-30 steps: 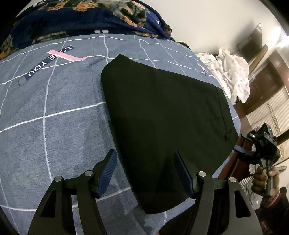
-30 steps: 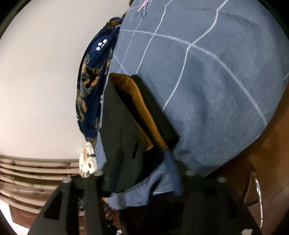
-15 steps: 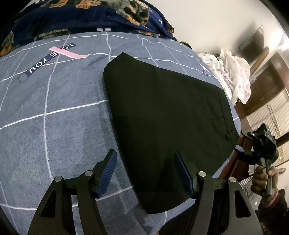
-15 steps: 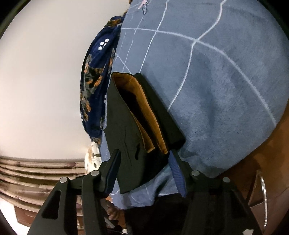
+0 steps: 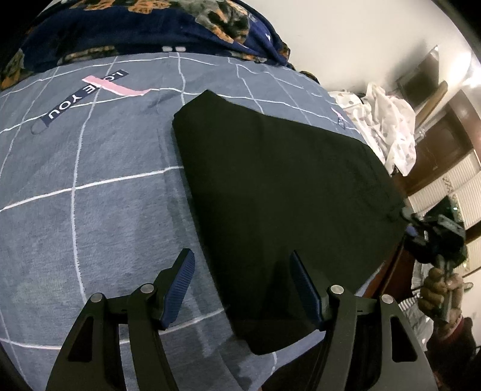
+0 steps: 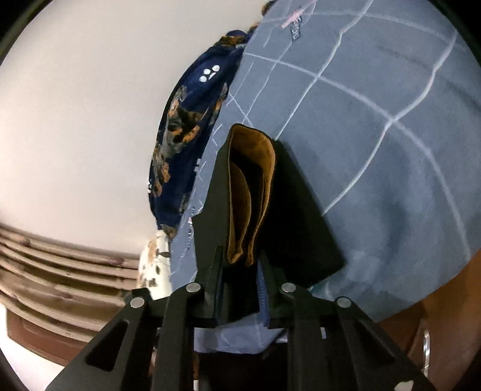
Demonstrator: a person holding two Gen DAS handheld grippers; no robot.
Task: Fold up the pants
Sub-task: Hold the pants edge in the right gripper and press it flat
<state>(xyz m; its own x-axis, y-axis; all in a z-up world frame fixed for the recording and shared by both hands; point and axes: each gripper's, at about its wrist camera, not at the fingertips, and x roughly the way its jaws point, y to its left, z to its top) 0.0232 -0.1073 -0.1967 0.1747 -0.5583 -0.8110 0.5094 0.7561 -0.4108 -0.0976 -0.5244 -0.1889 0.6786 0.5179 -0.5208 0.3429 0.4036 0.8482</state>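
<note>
Black pants (image 5: 279, 192) lie folded flat on a grey-blue checked bedsheet (image 5: 90, 186). My left gripper (image 5: 240, 288) is open, hovering over the pants' near edge with one finger on each side of it. My right gripper (image 6: 240, 267) is shut on the pants' waist edge (image 6: 219, 228), where the brown lining (image 6: 258, 186) shows in the opening. In the left wrist view the right gripper (image 5: 433, 237) sits at the pants' far right corner, held by a hand.
A dark floral blanket (image 5: 144, 27) lies along the bed's far side. A white printed cloth (image 5: 387, 120) is heaped at the right. Wooden furniture (image 5: 445, 144) stands beyond the bed's edge.
The right gripper moved in on the waist edge and closed on it. The left gripper drifted slightly and stayed open.
</note>
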